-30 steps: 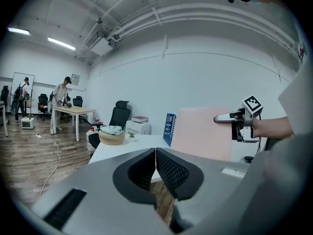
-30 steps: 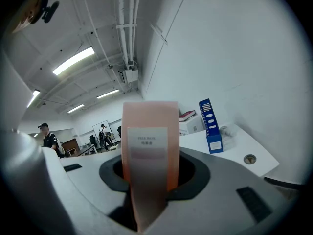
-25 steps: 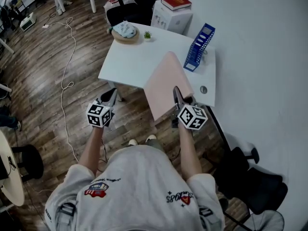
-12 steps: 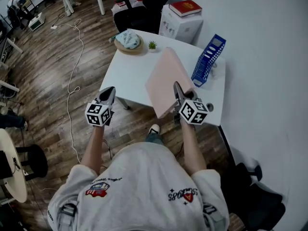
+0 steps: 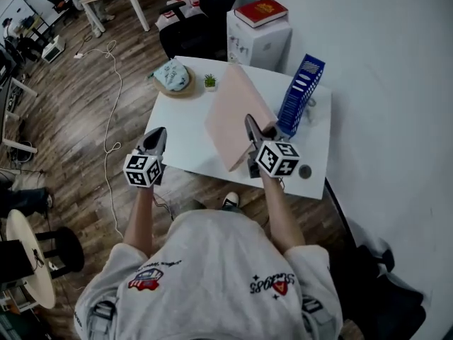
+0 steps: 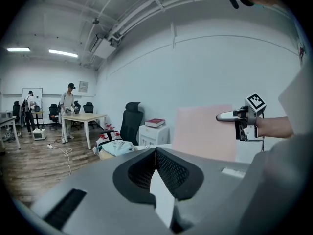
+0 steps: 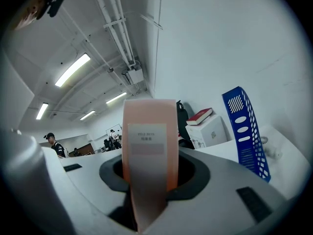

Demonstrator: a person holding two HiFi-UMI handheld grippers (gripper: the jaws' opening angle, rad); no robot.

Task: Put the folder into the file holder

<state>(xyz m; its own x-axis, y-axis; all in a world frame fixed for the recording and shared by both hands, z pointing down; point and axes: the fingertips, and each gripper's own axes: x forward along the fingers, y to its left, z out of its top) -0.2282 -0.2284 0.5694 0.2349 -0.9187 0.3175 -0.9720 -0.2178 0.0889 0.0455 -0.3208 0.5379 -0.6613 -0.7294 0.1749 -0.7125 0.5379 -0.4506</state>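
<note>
My right gripper (image 5: 250, 127) is shut on the lower edge of a pink folder (image 5: 228, 113) and holds it upright on edge above the white table (image 5: 185, 115). In the right gripper view the folder's labelled spine (image 7: 148, 142) stands between the jaws of the right gripper (image 7: 149, 180). The blue file holder (image 5: 300, 95) stands upright at the table's right, just right of the folder; it is the blue file holder (image 7: 244, 130) at the right of that view. My left gripper (image 5: 154, 139) hovers at the table's near left edge, jaws together and empty; the left gripper (image 6: 156, 155) looks toward the pink folder (image 6: 203, 131).
A white box (image 5: 255, 40) with a red book (image 5: 260, 11) and a black chair (image 5: 202, 13) stand behind the table. A round tray with cloth (image 5: 172, 75) and a small plant (image 5: 210, 81) sit at the table's far left. A cable (image 5: 113, 98) lies on the floor.
The person has stepped up to the table. Both grippers moved forward, and the folder now hangs over the tabletop, closer to the blue file holder.
</note>
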